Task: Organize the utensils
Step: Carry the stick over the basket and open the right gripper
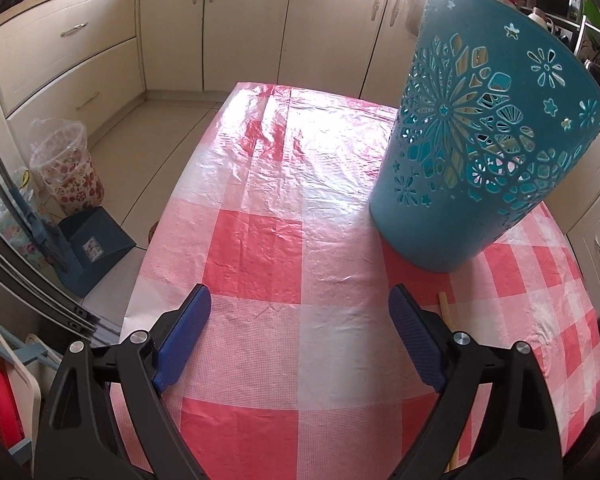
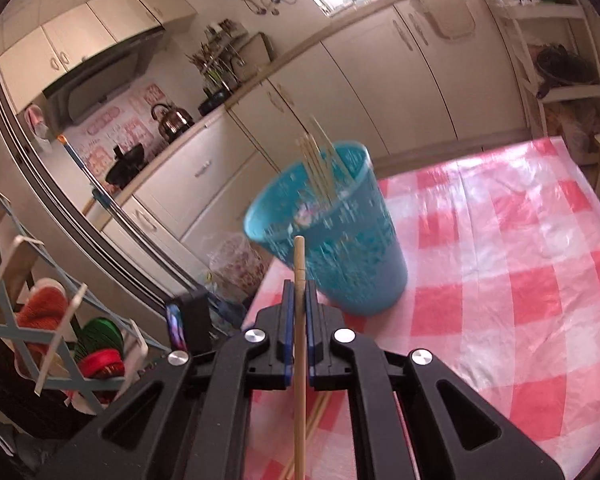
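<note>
Left tool (image 1: 300,316): jaws stood wide apart with nothing between them, hovering above the checked cloth of the worktop (image 1: 260,240).
Right tool (image 2: 299,300): jaws were together, clamped on a single wooden chopstick (image 2: 299,344) whose tip rose just above the pads and pointed toward the basket.
Basket (image 2: 352,256): a teal perforated plastic basket stood upright on the worktop, close to its left edge in the right wrist view.
Done so far: several chopsticks in the basket (image 2: 318,168) already stood upright, leaning on the rim.
Left to do: the held chopstick was not yet in the basket; more loose chopsticks (image 2: 316,420) lay on the cloth beneath the right tool, and one stick end (image 1: 446,308) showed beside the left tool's right finger. Judged roughly midway, though the full count was hidden.
Edges: the worktop dropped off near the basket on one side, with a patterned bin (image 1: 74,176) and a blue dustpan (image 1: 96,248) on the floor below.
Open room: the cloth beyond the basket was bare, giving free approach from above; the standing sticks narrowed the opening.
</note>
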Tool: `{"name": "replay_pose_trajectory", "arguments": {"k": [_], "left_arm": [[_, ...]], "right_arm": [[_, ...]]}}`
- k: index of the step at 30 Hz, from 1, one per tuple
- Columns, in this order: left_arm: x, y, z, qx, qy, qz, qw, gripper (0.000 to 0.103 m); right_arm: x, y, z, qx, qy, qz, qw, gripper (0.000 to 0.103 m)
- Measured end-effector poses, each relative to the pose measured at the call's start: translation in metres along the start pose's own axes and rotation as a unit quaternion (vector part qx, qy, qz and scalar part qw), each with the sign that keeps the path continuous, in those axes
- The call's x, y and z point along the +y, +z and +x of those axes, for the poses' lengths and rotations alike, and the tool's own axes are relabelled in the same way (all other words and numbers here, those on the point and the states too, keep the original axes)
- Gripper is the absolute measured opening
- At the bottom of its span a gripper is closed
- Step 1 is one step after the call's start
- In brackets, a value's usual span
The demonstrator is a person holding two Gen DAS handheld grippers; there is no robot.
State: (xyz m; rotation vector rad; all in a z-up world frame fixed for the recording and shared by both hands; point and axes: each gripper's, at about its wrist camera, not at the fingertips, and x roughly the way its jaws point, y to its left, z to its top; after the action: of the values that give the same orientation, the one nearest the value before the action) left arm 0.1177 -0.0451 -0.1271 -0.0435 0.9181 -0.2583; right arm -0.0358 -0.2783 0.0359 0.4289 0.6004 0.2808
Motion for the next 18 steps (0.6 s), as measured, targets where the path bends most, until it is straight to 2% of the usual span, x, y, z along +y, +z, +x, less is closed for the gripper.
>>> {"name": "replay_pose_trajectory", "arguments": {"k": [5, 10, 13, 18], "left_arm": [[0.003, 0.000, -0.004, -0.011, -0.001, -0.009, 0.9999, 0.087], [0.006, 0.000, -0.004, -0.013, -0.004, -0.014, 0.9998, 0.087], [0.007, 0.000, -0.003, -0.014, -0.006, -0.016, 0.9998, 0.087], [0.006, -0.001, -0.003, -0.014, -0.008, -0.016, 0.9997, 0.087]], "right_arm": [[0.035, 0.060, 0.004, -0.120, -0.009, -0.024, 0.992, 0.006], [0.051, 0.086, 0.031, -0.214, -0.061, -0.047, 0.974, 0.006], [0.042, 0.088, 0.047, -0.247, -0.108, -0.038, 0.962, 0.006], [0.026, 0.085, 0.069, -0.241, -0.160, -0.032, 0.957, 0.007]]}}
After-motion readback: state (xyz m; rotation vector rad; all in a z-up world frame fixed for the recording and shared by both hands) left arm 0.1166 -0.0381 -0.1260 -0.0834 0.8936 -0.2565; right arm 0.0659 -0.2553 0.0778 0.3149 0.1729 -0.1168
